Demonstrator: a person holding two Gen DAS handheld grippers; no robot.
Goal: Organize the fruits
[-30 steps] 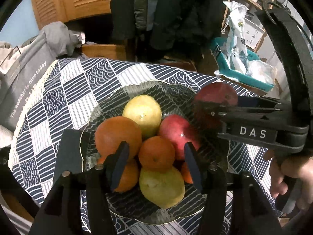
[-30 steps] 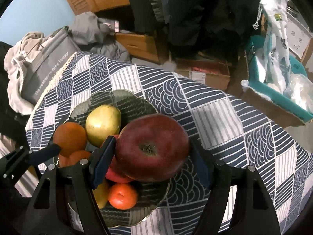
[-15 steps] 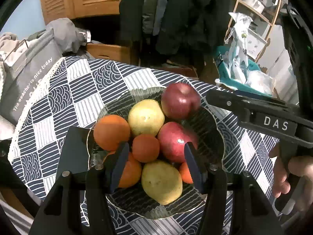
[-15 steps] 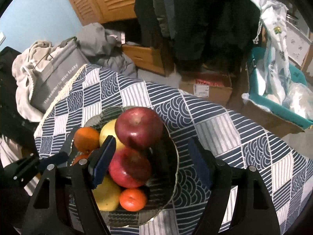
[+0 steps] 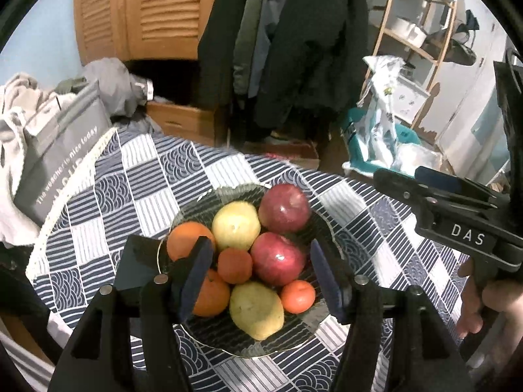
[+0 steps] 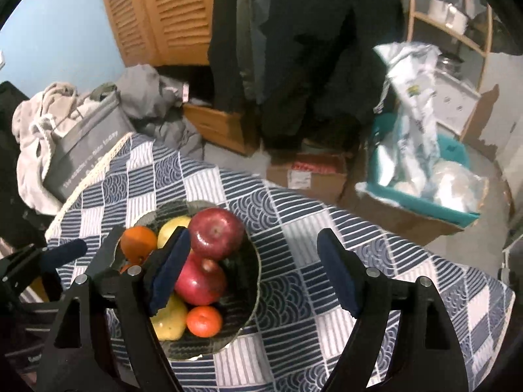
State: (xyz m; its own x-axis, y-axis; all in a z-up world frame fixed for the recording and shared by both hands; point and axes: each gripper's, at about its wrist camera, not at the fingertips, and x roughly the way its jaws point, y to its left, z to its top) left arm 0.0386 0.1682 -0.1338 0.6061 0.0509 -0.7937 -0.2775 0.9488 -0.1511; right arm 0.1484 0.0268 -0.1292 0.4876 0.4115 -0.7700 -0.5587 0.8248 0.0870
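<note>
Both hand-held tools hang open and empty above a glass plate (image 5: 327,228) heaped with fruit on a worktop (image 5: 157,176) covered in a blue-and-white patchwork cloth. Nearest the left tool (image 5: 258,276), whose blue-padded jaws stand wide apart over the pile, lie a yellow pear (image 5: 256,310), a small mandarin (image 5: 298,296) and a large orange (image 5: 210,297); behind them sit a second mandarin (image 5: 234,266) and a red apple (image 5: 278,258), then another orange (image 5: 186,241), a second pear (image 5: 236,225) and, at the far rim, a dark red apple (image 5: 284,208). The right tool (image 6: 251,274), also spread wide with nothing between its jaws, hovers over the plate's right edge and bare cloth. With every piece apparently on the plate, the step in hand looks like backing off cleanly: lift each tool straight up and away, pads kept clear of the top apple, which perches on its neighbours and could roll toward the rim if nudged. Beyond the worktop stand a grey tote bag (image 5: 62,150), hanging coats (image 5: 287,32) and a louvred wooden cabinet (image 5: 147,9).
</note>
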